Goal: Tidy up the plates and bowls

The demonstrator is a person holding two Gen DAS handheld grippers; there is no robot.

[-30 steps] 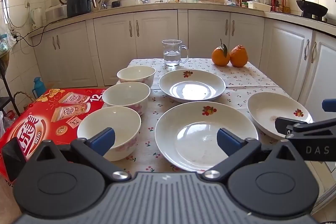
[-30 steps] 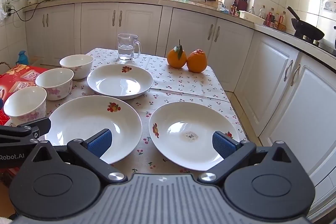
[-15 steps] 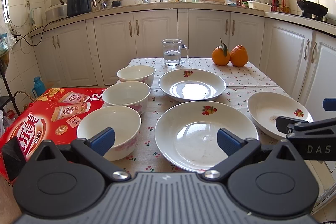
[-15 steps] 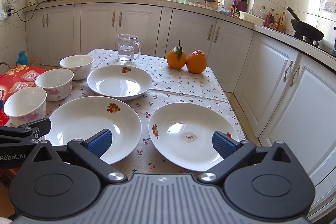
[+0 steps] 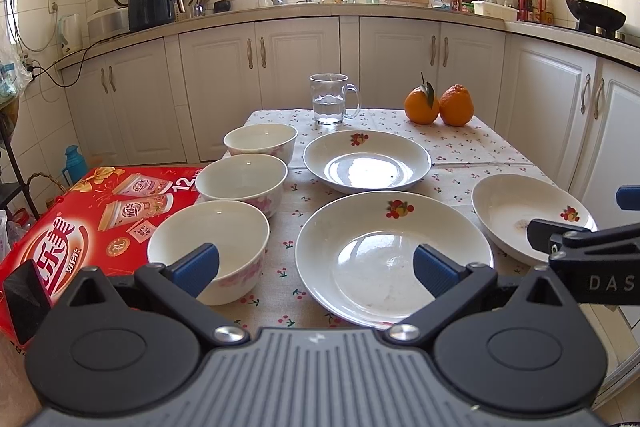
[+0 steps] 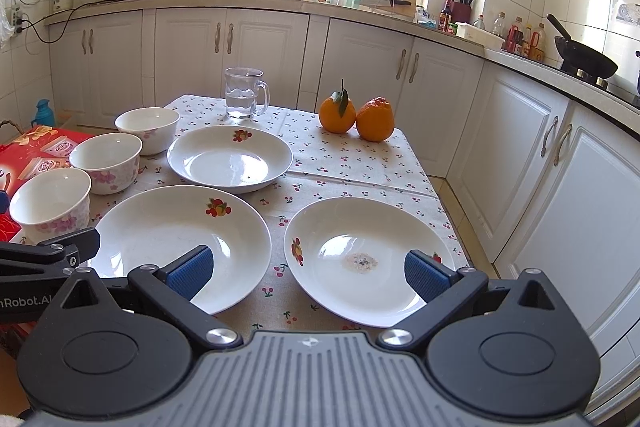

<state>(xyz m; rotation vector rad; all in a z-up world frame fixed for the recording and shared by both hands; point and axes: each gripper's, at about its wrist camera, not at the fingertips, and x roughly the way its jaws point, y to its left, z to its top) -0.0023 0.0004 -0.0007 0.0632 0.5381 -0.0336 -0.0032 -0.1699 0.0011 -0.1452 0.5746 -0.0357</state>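
The left tool [image 5: 316, 267] hangs over the near edge of the tabletop [image 5: 472, 147], and its two blue fingers [image 5: 196, 267] are wide apart with nothing between them. The right tool [image 6: 308, 271] hangs beside it, and its fingers [image 6: 424, 277] are wide apart too and hold nothing.

Three bowls stand in a row on the left side. The near bowl [image 5: 208, 239] is closest to the left tool, the middle bowl [image 5: 242, 183] is just behind it, and the far bowl [image 5: 260, 141] is at the back. They are close to each other, but I cannot tell if they touch.

Three plates lie on the cloth with little cherries on it. The big plate [image 5: 394, 259] sits right in front of the left tool. The far plate [image 5: 366, 161] sits behind it. The right plate [image 6: 370, 259] sits in front of the right tool and has a small speckled spot in the middle.

A glass mug [image 5: 332, 99] with water stands at the back. Two oranges [image 5: 438, 105] sit side by side and touch, near the far right corner. A red box [image 5: 92, 215] sits just left of the bowls
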